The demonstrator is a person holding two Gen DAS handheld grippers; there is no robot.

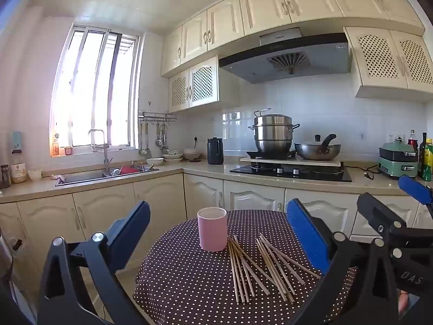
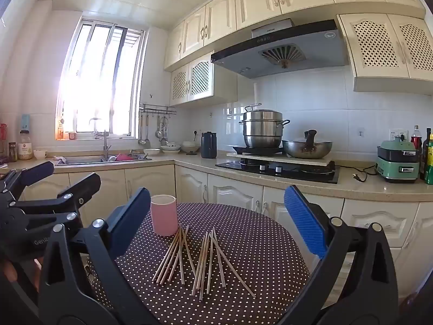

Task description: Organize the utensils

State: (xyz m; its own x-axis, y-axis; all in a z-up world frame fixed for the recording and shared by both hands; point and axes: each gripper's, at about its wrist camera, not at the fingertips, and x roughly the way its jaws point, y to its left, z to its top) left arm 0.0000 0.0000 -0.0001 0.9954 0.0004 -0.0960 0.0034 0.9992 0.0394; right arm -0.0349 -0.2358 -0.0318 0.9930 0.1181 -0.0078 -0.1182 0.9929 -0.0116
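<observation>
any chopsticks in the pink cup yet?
No: the pink cup shows none sticking out, and the chopsticks lie loose on the dotted tablecloth beside it.

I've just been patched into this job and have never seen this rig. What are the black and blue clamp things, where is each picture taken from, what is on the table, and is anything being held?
There is no robot arm here. A person holds a hand-operated two-finger gripper in each hand, and each gripper carries a fisheye camera looking forward along its fingers. One picture is from the left gripper, the other from the right gripper. The blue pads framing each picture are that gripper's own fingers; the other gripper shows at the picture's side.

On the round table with the dotted cloth stands an upright pink cup. In front of it lie loose wooden chopsticks in two rough bunches.

Both grippers are open and hold nothing. The kitchen counter, sink and stove are only background.
</observation>
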